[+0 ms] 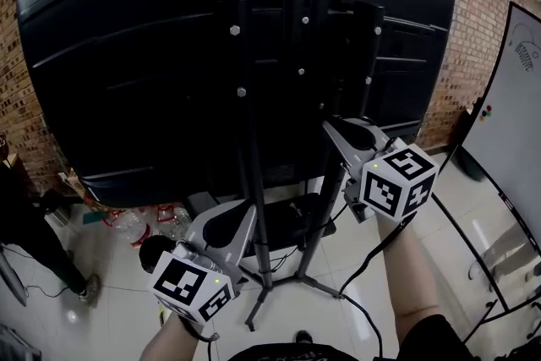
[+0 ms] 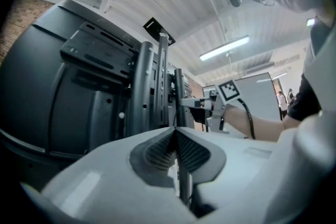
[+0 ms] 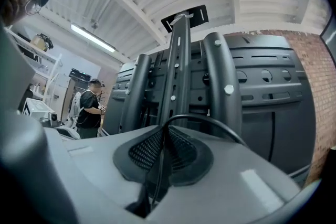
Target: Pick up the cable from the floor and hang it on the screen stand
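Red brick wall [image 1: 473, 55] and a glossy white tiled floor [image 1: 110, 325] surround the rear of a large black flat screen [image 1: 127, 55], mounted on a black metal stand [image 1: 254, 182] with splayed legs. A white board [image 1: 507, 131] leans at the right edge of the head view.

A person holds both grey two-jaw tools up against the stand's uprights. The right gripper [image 1: 330, 124] is raised to the stand's right-hand upright, just below the screen's lower rear panel. Its own view shows the right gripper [image 3: 163, 136] pinching a thin black cable [image 3: 200, 116] between its ribbed pads. The cable rises from the pads in a small arch and falls away over the right side of the tool, with the stand's bolted uprights close behind it.

The left gripper [image 1: 249, 207] sits lower, with its tip next to the centre pole. In its own view the left gripper [image 2: 175, 136] has its pads pressed together. A thin dark strand shows in the slot beneath them, but what it is cannot be told. Another person [image 3: 90, 105] stands in the room's far background.
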{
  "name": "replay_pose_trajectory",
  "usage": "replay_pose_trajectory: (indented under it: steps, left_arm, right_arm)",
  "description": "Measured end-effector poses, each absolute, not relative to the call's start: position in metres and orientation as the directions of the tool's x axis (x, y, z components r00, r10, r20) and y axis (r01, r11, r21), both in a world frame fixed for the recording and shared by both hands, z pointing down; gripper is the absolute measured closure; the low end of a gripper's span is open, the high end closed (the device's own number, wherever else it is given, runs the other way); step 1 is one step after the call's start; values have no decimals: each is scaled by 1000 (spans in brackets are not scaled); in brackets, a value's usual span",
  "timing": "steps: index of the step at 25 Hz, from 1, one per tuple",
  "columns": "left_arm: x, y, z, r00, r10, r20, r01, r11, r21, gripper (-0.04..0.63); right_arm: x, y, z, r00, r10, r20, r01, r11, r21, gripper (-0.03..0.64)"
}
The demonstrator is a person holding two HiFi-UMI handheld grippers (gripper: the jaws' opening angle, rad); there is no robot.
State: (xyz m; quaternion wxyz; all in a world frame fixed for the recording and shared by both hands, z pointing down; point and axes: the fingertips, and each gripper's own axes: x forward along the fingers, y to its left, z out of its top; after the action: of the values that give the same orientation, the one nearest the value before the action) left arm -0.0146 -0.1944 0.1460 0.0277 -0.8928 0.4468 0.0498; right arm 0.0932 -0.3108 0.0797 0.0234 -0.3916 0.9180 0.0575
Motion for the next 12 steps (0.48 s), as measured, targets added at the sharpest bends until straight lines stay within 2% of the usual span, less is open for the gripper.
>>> replay_pose_trajectory:
  steps: [7, 12]
  left_arm:
    - [36, -219, 110, 627, -758, -178, -774, -632, -32, 591]
    - [58, -245, 98, 637, -753, -165, -768, -639, -49, 591]
  right_arm:
    - [107, -320, 31, -736, -663, -137, -677, 722, 143, 592]
    - [120, -323, -14, -757, -627, -186, -648, 757, 88, 592]
